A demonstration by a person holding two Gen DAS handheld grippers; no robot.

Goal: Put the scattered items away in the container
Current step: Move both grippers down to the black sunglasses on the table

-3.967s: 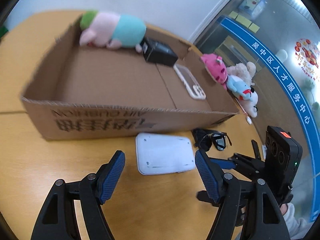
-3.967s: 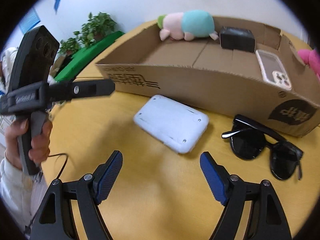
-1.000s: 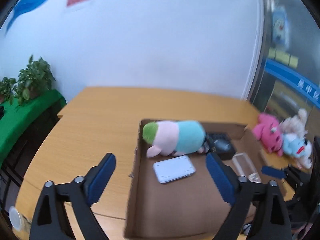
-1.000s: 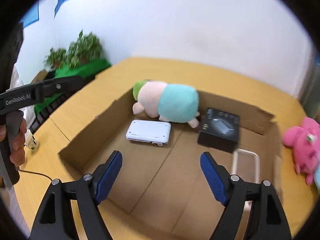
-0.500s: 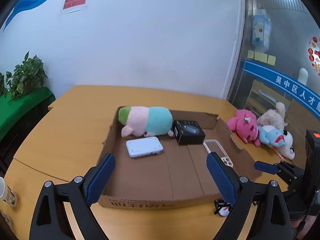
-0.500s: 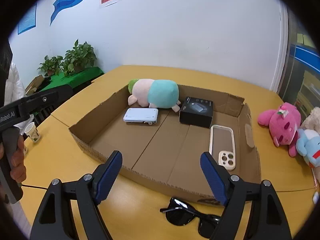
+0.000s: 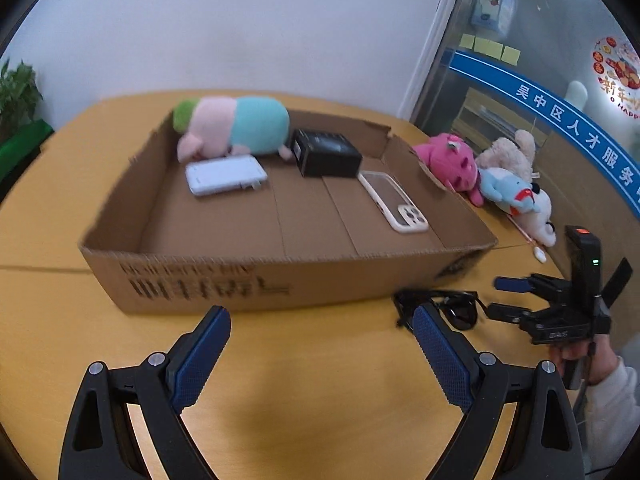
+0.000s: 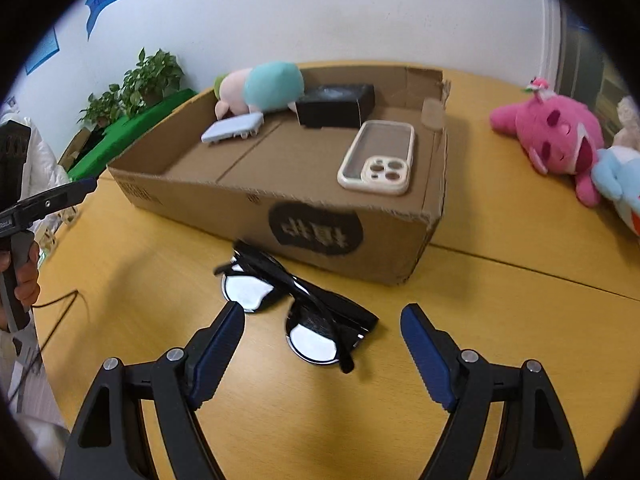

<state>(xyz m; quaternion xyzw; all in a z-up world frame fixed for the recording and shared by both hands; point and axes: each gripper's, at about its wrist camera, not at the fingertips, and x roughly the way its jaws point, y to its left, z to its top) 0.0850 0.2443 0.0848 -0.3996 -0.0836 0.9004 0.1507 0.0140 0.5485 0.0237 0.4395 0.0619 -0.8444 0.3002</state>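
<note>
Both hand-held grippers had dropped from over the cardboard box to bench level in front of it since a second earlier. Right hand-held gripper was released, jaws wide, black sunglasses lying on the bench just ahead of its fingertips, untouched, near the box's front wall. Left hand-held gripper was also released, nothing between its jaws. White device, black case, phone case and plush sat inside the box.
</note>
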